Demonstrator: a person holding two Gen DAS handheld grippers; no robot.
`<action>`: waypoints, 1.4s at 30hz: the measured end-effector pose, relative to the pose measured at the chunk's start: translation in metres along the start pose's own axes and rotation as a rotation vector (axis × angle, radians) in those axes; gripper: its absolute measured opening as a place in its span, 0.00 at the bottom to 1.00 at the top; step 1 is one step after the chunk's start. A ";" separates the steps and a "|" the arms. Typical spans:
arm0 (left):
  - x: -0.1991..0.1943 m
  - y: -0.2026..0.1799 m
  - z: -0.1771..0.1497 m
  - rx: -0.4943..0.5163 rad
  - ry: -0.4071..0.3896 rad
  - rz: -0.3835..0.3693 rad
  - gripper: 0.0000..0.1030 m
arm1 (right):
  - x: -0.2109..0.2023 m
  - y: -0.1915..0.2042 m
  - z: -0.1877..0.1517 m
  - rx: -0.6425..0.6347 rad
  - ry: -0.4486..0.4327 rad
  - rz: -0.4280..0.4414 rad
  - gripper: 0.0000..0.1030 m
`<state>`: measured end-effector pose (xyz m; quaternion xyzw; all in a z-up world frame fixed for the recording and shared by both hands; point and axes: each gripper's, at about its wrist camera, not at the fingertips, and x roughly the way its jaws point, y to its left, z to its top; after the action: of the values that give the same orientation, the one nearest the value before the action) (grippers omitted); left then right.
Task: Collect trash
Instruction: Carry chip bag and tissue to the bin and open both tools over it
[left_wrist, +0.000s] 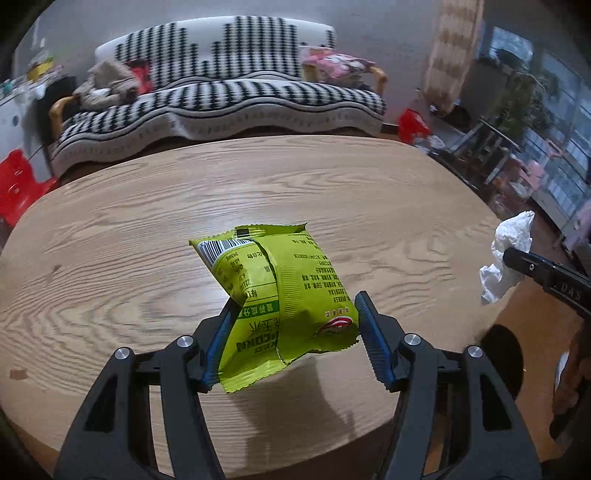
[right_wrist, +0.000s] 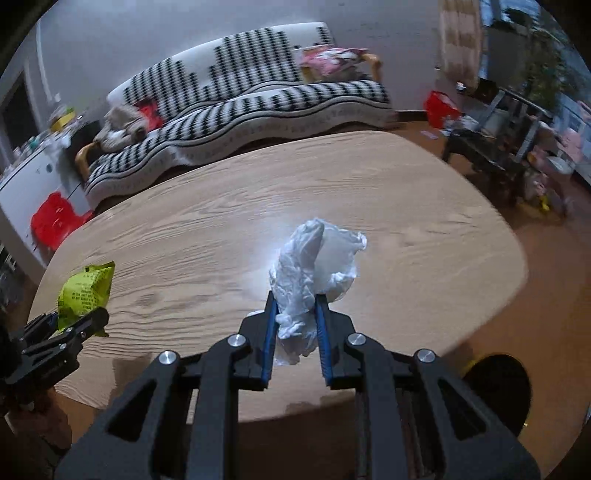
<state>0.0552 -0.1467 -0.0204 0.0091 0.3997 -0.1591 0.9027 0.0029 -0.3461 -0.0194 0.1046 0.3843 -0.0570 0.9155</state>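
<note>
Lime-green snack packet (left_wrist: 280, 299), glossy and creased with a crimped, torn edge, is pinched in the left gripper (left_wrist: 295, 339) jaws above the worktop's (left_wrist: 147, 229) near edge. Right gripper (right_wrist: 295, 332) jaws squeeze a crumpled white tissue (right_wrist: 314, 266) over pale woodgrain; a zigzag-patterned sofa (left_wrist: 229, 92) stands beyond.

A yellow-green snack wrapper (left_wrist: 280, 295), crumpled and printed, and a crumpled white tissue (right_wrist: 310, 280) are both lifted above the table (left_wrist: 147, 229).
</note>
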 end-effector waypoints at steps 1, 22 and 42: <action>0.002 -0.012 0.000 0.011 -0.001 -0.019 0.59 | -0.002 -0.010 -0.001 0.010 0.000 -0.008 0.19; 0.066 -0.323 -0.084 0.377 0.152 -0.527 0.59 | -0.060 -0.293 -0.119 0.349 0.149 -0.315 0.20; 0.133 -0.404 -0.132 0.443 0.311 -0.644 0.62 | -0.037 -0.320 -0.144 0.382 0.245 -0.338 0.26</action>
<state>-0.0748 -0.5482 -0.1618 0.1015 0.4697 -0.5118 0.7122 -0.1816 -0.6224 -0.1389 0.2159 0.4861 -0.2673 0.8035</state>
